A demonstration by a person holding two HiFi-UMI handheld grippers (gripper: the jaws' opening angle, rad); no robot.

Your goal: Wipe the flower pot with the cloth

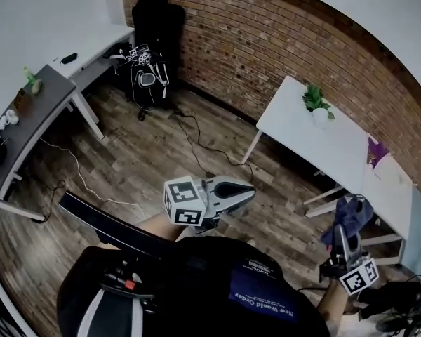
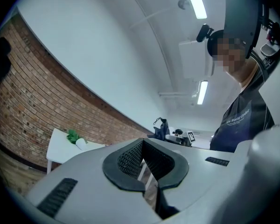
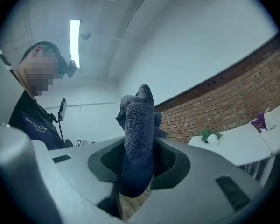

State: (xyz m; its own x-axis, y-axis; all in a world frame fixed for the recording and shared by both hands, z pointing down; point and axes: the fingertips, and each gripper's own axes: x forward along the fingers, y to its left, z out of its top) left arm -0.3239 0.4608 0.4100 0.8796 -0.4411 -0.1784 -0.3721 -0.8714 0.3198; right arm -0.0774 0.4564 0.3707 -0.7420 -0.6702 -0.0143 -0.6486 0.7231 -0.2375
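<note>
A small white flower pot (image 1: 321, 116) with a green plant stands on a white table (image 1: 337, 149) by the brick wall, well ahead of both grippers. My left gripper (image 1: 247, 190) is held out at the middle of the head view, shut, with nothing between its jaws (image 2: 143, 155). My right gripper (image 1: 342, 241) at the lower right is shut on a dark blue cloth (image 1: 352, 215), which sticks up out of its jaws (image 3: 137, 134). The pot shows small and far off in the left gripper view (image 2: 80, 143) and in the right gripper view (image 3: 213, 140).
A wooden floor with trailing cables (image 1: 196, 142) lies between me and the table. A grey desk (image 1: 35, 111) and a white desk (image 1: 98, 44) stand at the left, a black bag (image 1: 154, 20) in the corner. A purple item (image 1: 377, 151) lies at the table's right end.
</note>
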